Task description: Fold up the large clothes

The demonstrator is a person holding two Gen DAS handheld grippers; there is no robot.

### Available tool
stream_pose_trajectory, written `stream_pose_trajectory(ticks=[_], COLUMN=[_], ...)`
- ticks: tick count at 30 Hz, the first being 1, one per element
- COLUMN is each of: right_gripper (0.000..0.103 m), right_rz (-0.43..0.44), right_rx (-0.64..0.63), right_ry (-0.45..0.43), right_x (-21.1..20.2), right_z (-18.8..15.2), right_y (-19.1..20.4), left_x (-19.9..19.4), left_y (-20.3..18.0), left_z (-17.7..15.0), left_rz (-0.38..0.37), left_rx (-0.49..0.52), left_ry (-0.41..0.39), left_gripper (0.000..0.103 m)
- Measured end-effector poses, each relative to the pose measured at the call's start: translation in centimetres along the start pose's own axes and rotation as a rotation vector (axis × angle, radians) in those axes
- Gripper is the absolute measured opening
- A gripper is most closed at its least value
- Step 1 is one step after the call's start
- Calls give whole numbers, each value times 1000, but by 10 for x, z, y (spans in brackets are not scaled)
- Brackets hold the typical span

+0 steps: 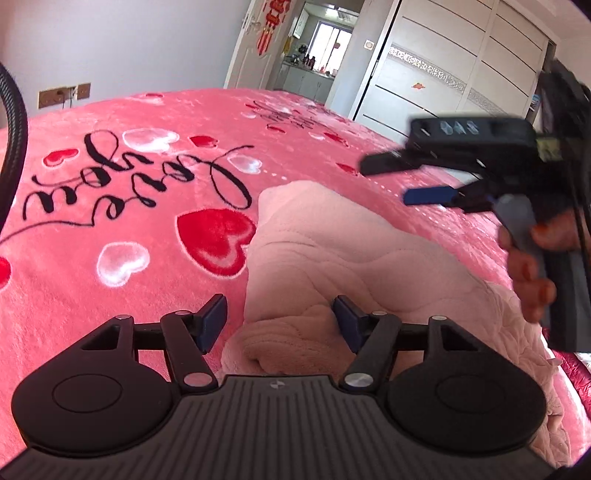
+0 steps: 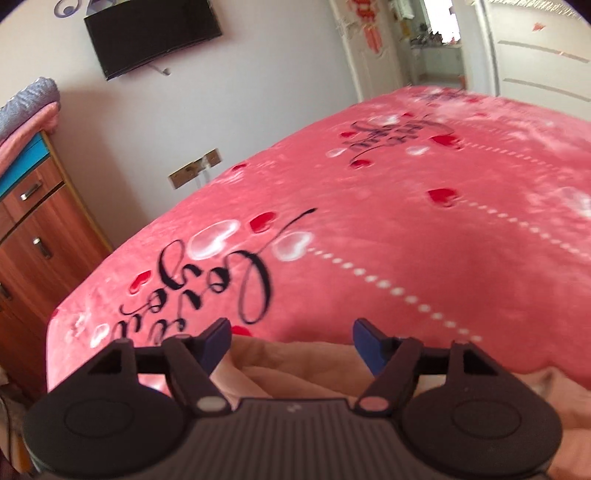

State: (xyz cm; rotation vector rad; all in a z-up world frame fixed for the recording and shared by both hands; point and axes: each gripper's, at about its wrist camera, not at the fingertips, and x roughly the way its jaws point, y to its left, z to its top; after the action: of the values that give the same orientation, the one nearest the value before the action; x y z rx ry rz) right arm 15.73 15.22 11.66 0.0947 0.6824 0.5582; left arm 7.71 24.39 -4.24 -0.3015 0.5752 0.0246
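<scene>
A pale pink fleece garment point(image 1: 332, 258) lies bunched on the pink heart-print bed blanket point(image 1: 110, 221). My left gripper point(image 1: 279, 321) is open, its blue pads apart just above the garment's near folds, holding nothing. My right gripper point(image 1: 402, 181) shows in the left wrist view at the right, held in a hand above the garment, fingers apart. In the right wrist view my right gripper point(image 2: 291, 345) is open and empty above the garment's edge point(image 2: 295, 362), with the blanket point(image 2: 406, 240) beyond.
A wooden cabinet point(image 2: 33, 240) with folded linens on top stands left of the bed. A wall-mounted TV point(image 2: 151, 35) hangs above. White wardrobe doors point(image 1: 443, 81) and an open doorway point(image 1: 321, 48) lie beyond the bed's far end.
</scene>
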Motion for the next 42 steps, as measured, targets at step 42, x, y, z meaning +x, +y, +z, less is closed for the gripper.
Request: stream_pose_trajectory(ticks=[42], right_gripper=[67], right_rz=[-522], right_rx=[2], right_ry=[-159], right_x=[-84], right_z=[-137], right_y=[-75], left_x=[26], left_y=[-33], left_z=[9], left_rz=[72], left_rx=[334], left_ry=[-114], left_gripper=[53])
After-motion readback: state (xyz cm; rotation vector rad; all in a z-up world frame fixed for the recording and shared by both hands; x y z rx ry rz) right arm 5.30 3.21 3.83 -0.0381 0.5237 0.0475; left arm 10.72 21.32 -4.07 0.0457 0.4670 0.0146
